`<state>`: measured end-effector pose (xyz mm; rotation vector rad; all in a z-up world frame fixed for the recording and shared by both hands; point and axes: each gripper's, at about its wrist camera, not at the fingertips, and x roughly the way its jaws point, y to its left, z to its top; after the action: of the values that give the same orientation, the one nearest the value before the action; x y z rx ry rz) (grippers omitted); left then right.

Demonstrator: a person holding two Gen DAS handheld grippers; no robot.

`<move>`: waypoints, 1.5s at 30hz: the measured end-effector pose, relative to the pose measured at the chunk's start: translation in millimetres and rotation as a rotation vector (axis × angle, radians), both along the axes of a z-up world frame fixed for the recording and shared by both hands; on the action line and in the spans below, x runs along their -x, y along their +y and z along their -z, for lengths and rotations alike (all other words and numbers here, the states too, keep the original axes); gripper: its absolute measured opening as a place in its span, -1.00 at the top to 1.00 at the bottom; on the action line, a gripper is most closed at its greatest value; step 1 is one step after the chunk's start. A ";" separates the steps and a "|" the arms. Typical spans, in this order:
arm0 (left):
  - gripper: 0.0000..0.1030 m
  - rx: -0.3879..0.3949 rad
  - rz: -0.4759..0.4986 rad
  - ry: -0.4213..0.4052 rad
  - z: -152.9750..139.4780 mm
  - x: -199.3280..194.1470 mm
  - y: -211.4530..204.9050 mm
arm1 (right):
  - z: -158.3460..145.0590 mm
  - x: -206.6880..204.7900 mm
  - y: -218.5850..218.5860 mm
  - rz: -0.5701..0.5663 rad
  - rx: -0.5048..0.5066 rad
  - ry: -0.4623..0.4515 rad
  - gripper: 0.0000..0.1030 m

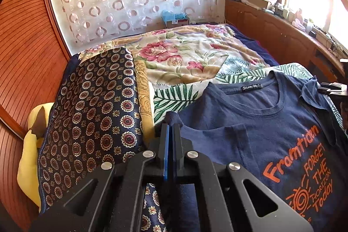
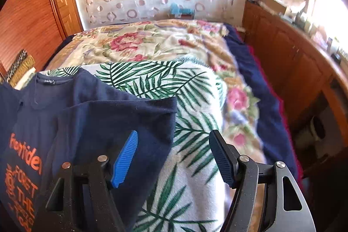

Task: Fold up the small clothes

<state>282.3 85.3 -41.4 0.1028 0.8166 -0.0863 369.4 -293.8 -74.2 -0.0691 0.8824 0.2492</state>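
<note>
On top of the white towel printed with green palm leaves (image 2: 191,114), which covers part of the floral bedspread (image 1: 174,58), lies the small navy cotton T-shirt with orange lettering (image 1: 261,123), chest up and collar toward the far wall. At its one sleeve edge the left gripper (image 1: 170,129) has its black fingers pressed together, and a tuft of navy cloth stands up at their tips, so it appears to pinch that sleeve. Over the opposite sleeve the right gripper (image 2: 174,151) is spread; its blue ribbed pad (image 2: 125,160) rests above the fabric while the other finger hangs over the towel, nothing clamped. To fold well, I judge the right side should close on the sleeve hem only, not the towel beneath, then both sides should be carried inward evenly, keeping the cloth taut so the print stays flat. A patterned navy cushion (image 1: 91,114) sits just beside the shirt.
</note>
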 end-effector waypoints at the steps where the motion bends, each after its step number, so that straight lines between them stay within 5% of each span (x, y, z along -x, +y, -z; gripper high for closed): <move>1: 0.94 0.005 0.000 -0.006 -2.0 2.3 -0.6 | 2.1 -0.6 6.0 -0.025 0.021 -0.002 0.04; 4: 0.94 0.016 0.008 -0.028 -11.2 13.5 -4.7 | -2.5 2.0 20.2 -0.106 0.021 0.001 0.81; 5: 0.94 0.025 0.017 -0.041 -16.9 20.3 -7.2 | -5.1 4.2 25.1 -0.106 0.046 -0.008 0.85; 12: 0.94 0.080 0.074 -0.127 -53.7 72.6 -20.4 | -53.5 54.6 34.2 -0.142 0.006 -0.164 0.88; 23: 0.94 0.129 0.127 -0.230 -82.5 172.7 -31.1 | -114.9 199.9 39.8 -0.256 -0.048 -0.335 0.88; 38: 0.94 0.215 0.048 -0.210 -53.1 310.5 4.6 | -107.7 381.5 -40.7 -0.288 -0.106 -0.291 0.96; 45: 0.94 0.200 0.022 -0.134 -15.4 320.4 7.8 | -91.3 393.7 -64.9 -0.245 -0.097 -0.193 0.95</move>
<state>-38.1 93.1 -26.0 -0.0712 0.6689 -0.1792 -24.3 -358.6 17.2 -0.1096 0.6682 0.5051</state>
